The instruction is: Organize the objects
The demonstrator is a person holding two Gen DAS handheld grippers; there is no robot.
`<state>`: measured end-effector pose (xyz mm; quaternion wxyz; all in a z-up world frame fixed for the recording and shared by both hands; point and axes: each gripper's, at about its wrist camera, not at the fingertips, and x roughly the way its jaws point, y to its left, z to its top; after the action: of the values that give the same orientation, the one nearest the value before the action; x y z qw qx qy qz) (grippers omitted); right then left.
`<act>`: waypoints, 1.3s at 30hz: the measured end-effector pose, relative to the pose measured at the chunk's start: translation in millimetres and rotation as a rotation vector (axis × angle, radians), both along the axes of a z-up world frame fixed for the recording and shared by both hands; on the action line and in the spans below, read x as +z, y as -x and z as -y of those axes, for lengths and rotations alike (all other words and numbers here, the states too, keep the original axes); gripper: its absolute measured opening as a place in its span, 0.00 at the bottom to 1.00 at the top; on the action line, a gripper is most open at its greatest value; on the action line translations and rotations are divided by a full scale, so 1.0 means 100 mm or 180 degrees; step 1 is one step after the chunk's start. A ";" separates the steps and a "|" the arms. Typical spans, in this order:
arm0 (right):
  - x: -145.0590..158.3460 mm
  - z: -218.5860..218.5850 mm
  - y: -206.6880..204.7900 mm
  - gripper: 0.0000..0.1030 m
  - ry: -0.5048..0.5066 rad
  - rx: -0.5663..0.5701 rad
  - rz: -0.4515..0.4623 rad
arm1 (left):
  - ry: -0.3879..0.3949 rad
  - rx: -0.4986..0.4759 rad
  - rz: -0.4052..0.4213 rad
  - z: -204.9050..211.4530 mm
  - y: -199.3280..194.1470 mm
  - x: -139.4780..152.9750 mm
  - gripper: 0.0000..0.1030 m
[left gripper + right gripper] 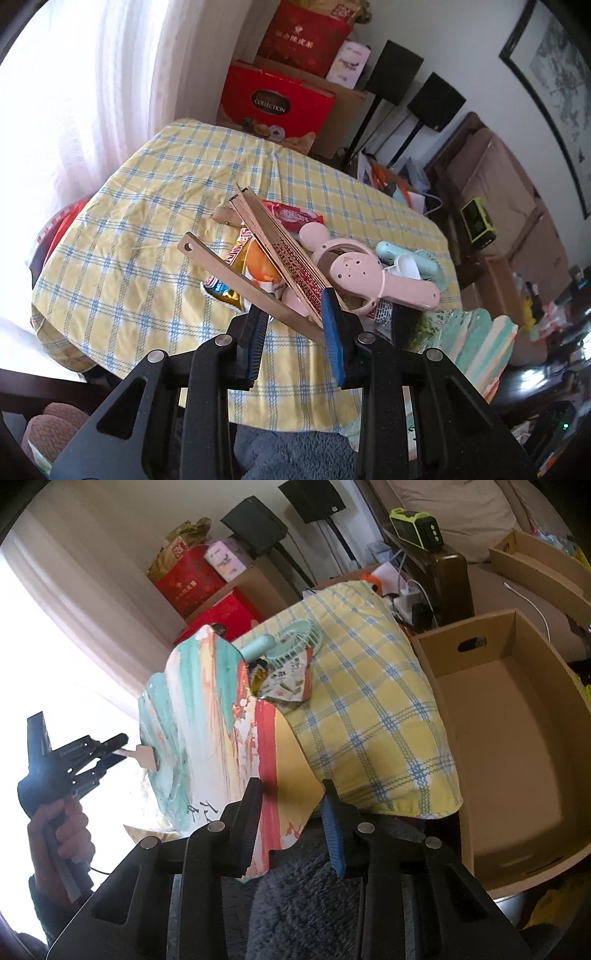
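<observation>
Our left tongs (291,306) are clamped on the near end of the wooden folding fan (295,258), which pokes up and away from the tips. The painted paper fan (207,716) stands between the fingers of our right tongs (291,786), hugging the left one. We honestly can't tell if it's pinched.
</observation>
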<state>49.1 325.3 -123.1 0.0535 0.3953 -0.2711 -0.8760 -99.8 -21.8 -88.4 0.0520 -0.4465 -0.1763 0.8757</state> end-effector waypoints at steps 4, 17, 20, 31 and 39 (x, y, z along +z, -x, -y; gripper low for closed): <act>0.14 0.10 -0.04 0.30 -0.0208 0.0075 -0.0080 | -0.0025 0.0038 -0.0047 0.07 -0.07 0.06 0.27; 0.30 0.17 -0.16 0.30 -0.0167 0.0166 -0.0248 | -0.0077 0.0017 -0.0371 0.22 -0.38 0.36 0.27; 0.34 0.18 -0.21 0.30 -0.0198 0.0181 -0.0301 | -0.0095 0.0027 -0.0397 0.23 -0.41 0.39 0.27; 0.36 0.16 -0.26 0.30 -0.0186 0.0263 -0.0456 | 0.0020 0.0099 -0.0491 0.18 -0.57 0.57 0.27; 0.38 -0.03 -0.38 0.30 -0.0051 0.0204 -0.0517 | 0.0092 0.0066 -0.0547 -0.04 -0.66 0.68 0.27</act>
<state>86.8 328.1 -85.3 0.1002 0.3318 -0.2461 -0.9052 -34.2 -17.6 -20.2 0.0514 -0.3686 -0.1631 0.9137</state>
